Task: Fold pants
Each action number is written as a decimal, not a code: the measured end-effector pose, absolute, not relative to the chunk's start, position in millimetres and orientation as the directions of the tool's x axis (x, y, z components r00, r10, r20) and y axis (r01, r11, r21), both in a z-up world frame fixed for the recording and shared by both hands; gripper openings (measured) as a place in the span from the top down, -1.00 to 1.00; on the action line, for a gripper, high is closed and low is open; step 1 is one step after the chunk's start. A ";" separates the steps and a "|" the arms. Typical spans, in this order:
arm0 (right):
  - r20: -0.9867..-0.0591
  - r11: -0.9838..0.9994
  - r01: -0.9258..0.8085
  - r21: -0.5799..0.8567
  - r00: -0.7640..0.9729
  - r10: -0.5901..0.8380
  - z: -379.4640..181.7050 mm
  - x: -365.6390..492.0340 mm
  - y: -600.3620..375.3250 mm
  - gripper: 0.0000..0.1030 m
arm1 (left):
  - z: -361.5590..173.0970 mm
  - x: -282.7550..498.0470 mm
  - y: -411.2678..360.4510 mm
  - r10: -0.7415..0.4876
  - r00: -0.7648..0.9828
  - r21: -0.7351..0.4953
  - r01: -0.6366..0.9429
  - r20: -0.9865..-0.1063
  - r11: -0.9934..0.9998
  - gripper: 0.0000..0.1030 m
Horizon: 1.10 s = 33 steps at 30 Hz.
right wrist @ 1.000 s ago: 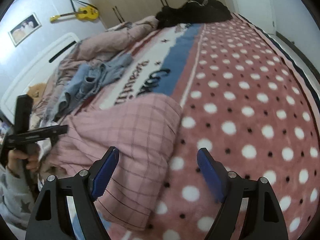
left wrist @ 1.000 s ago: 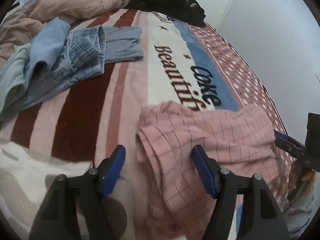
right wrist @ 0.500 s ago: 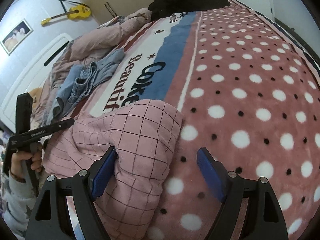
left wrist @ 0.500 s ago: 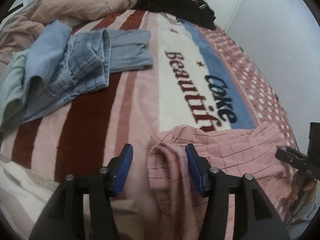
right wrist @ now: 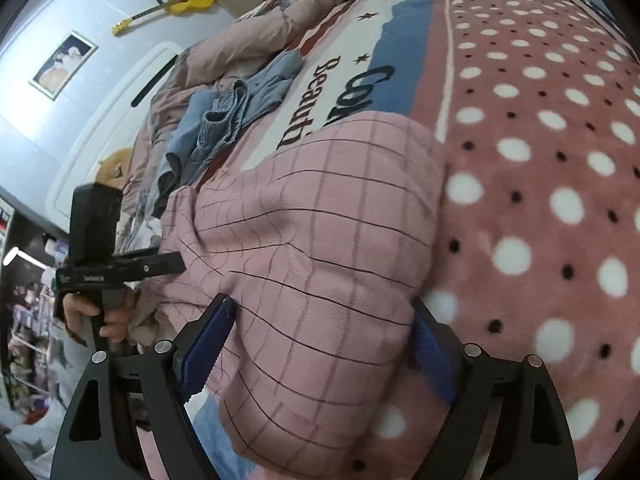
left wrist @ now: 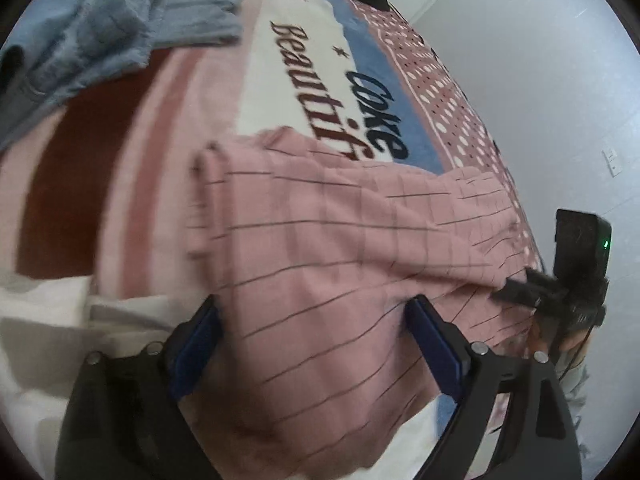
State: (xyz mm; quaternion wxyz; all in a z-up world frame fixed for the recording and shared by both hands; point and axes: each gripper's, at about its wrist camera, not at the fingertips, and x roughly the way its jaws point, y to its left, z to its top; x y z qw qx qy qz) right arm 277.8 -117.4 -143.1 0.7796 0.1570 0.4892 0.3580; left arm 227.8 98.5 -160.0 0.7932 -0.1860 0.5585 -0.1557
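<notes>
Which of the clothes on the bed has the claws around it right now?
The pink checked pants, lying at the near edge of the bed. Both the left claw and right claw straddle them; the blue garments lie untouched farther up.

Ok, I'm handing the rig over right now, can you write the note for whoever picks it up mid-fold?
Left tool: jaws opening, pink checked pants between them, pads not pressing.
Right tool: jaws opening, the pants' other end between them, not gripped.
Pants lie across the near edge of the printed blanket, bunched and partly folded, with rumpled edges.
Blue clothes sit in a heap farther up the bed, untouched.
Done: pants brought to the near edge, first fold looks started.
Left: take hold of both ends, flatten, and finish the fold. Whether the legs are aligned cannot be told from here.
</notes>
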 end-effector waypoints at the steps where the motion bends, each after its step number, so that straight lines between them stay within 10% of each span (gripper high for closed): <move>1: -0.650 0.691 -0.404 0.599 0.260 0.715 -143.3 277.0 -114.7 -0.44 | -162.9 229.7 94.4 -0.468 0.320 -0.483 0.034 -0.824 0.875 -0.72; 5: -0.639 0.699 -0.413 0.584 0.297 0.709 -137.9 266.1 -118.6 0.34 | -164.4 230.9 82.1 -0.434 0.320 -0.442 0.050 -0.842 0.896 -0.72; 10: -0.592 0.692 -0.378 0.615 0.359 0.722 -127.6 253.2 -147.5 0.56 | -149.8 224.1 92.5 -0.528 0.316 -0.538 0.065 -0.788 0.841 -0.72; 19: -0.613 0.710 -0.362 0.604 0.359 0.704 -128.5 249.2 -159.3 0.52 | -140.7 217.8 110.3 -0.527 0.337 -0.548 0.037 -0.780 0.836 -0.72; 25: -0.619 0.700 -0.344 0.626 0.328 0.714 -136.0 257.7 -161.1 -0.05 | -163.7 223.2 82.0 -0.522 0.285 -0.522 0.083 -0.804 0.849 -0.72; 33: -0.574 0.649 -0.322 0.689 0.305 0.760 -141.4 258.1 -186.2 -0.16 | -171.4 239.0 60.9 -0.548 0.283 -0.551 0.078 -0.787 0.831 -0.14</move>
